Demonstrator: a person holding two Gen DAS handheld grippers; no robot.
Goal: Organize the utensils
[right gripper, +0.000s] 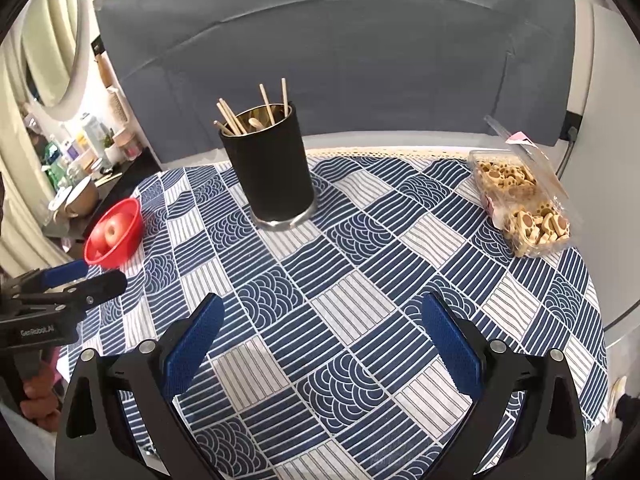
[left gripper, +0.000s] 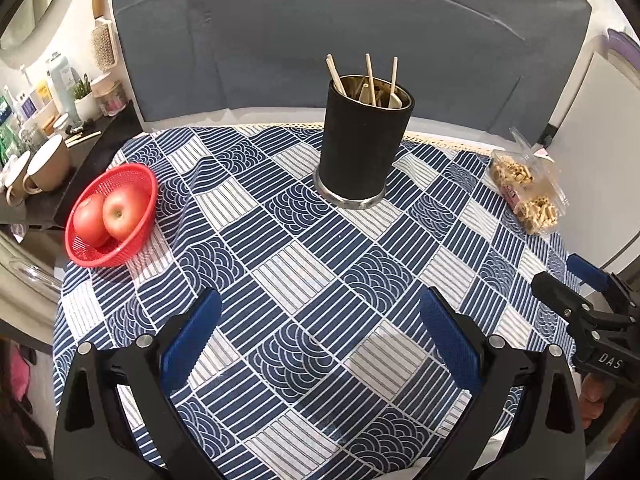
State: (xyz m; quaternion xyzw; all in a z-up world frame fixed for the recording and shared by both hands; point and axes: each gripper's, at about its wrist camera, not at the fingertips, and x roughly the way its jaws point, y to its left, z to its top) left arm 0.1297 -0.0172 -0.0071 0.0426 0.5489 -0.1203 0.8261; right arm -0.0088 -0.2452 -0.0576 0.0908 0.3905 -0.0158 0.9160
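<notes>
**Holding off above a table with nothing left loose**

Hovering both grippers over the tablecloth (left gripper: 320, 264), I see the left gripper (left gripper: 320, 336) and right gripper (right gripper: 324, 336) spread wide and empty. Chopsticks (left gripper: 370, 76) and what looks like a spoon stand in the black holder (left gripper: 362, 144) at the far middle. I judge the sorting finished, though the near edge is hidden; next I would pull back without touching the holder.

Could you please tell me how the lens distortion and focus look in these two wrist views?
Left wrist view: strong fisheye bending, dark vignette corners, black utensil holder sharp, shelf clutter at the edge soft. Right wrist view: same curvature, grey backdrop bowed, cookie box clear, mild glare on the holder's metal base.
</notes>
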